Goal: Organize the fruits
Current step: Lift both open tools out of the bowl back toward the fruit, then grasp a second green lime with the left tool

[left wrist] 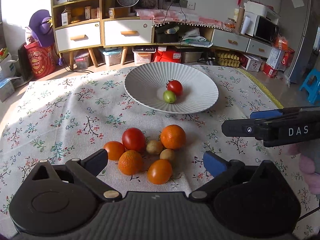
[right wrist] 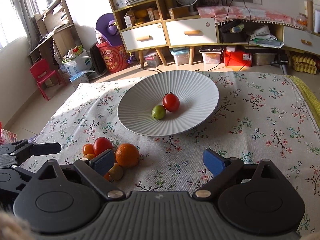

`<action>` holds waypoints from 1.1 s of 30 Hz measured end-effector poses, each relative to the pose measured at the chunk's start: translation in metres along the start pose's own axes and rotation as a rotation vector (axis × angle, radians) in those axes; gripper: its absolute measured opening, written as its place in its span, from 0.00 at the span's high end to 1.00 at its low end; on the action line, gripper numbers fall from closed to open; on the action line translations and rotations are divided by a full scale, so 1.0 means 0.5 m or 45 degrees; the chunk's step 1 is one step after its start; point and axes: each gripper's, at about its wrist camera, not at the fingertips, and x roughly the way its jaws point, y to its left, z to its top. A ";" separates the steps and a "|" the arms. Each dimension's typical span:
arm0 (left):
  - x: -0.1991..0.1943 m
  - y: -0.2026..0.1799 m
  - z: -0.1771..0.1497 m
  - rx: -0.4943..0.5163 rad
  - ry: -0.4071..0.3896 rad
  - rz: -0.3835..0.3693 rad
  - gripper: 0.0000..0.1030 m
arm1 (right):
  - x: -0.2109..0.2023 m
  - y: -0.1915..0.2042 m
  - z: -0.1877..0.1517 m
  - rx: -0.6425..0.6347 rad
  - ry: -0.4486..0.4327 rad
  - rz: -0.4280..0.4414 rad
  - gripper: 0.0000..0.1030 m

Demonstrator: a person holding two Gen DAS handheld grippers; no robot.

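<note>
A ribbed white plate [left wrist: 144,84] [right wrist: 192,88] on the floral cloth holds a red tomato [left wrist: 175,87] [right wrist: 171,102] and a small green fruit [left wrist: 169,97] [right wrist: 158,112], touching each other. Nearer lies a pile of fruit: a red tomato [left wrist: 133,139] [right wrist: 102,145], oranges [left wrist: 172,137] [right wrist: 127,154], small orange tomatoes [left wrist: 159,171] and two tan round fruits [left wrist: 154,147]. My left gripper [left wrist: 155,161] is open, its fingers on either side of the pile's near part, gripping nothing. My right gripper [right wrist: 157,162] is open over bare cloth, right of the pile; it also enters the left wrist view [left wrist: 260,129] from the right.
The floral cloth [right wrist: 260,120] covers the table, whose far edge lies just behind the plate. Beyond it on the floor stand shelves with drawers [left wrist: 100,34], storage boxes, a red chair [right wrist: 44,76] and a blue stool [left wrist: 312,88].
</note>
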 end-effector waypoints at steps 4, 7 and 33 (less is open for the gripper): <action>-0.002 0.012 -0.028 -0.040 0.012 0.010 0.00 | -0.002 0.003 -0.023 -0.014 0.021 0.024 0.06; -0.006 0.025 -0.047 -0.066 0.014 0.014 0.00 | -0.005 0.006 -0.037 -0.026 0.022 0.030 0.03; -0.010 0.021 -0.140 0.032 0.059 -0.146 0.26 | 0.036 0.083 -0.099 -0.152 0.059 0.098 0.03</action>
